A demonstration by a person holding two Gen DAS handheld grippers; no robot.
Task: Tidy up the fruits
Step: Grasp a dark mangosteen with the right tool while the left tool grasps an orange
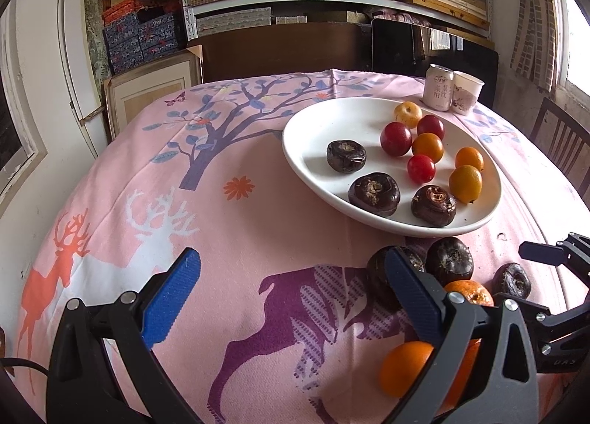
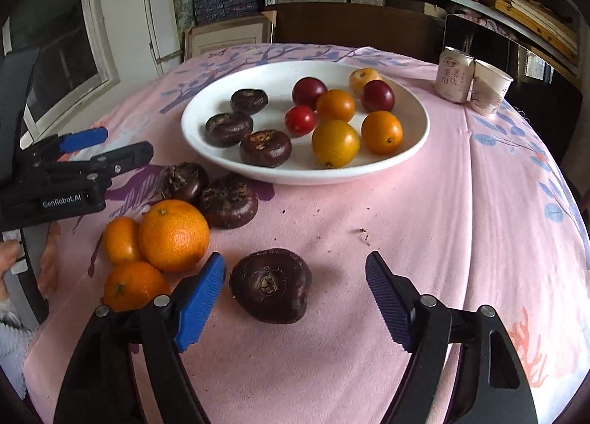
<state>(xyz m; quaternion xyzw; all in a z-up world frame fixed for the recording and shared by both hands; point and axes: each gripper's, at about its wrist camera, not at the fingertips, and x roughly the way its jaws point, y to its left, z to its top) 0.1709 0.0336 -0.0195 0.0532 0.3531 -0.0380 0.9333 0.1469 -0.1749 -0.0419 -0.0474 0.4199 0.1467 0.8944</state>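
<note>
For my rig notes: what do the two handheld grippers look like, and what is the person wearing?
Both the left gripper and right gripper are black linkage frames with silver pivot pins and ribbed blue pads. The left body reads "GenRobot.AI" in white. A light knitted sleeve shows.

The right gripper (image 2: 295,285) stands with its jaws apart around a dark brown round water chestnut (image 2: 271,285). It lies on the pink cloth (image 2: 368,313), near the left blue pad.

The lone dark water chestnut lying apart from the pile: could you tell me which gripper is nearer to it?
Right. The right gripper stands open around the water chestnut, one pad beside it. The left gripper hovers open farther off, beyond the oranges.
</note>
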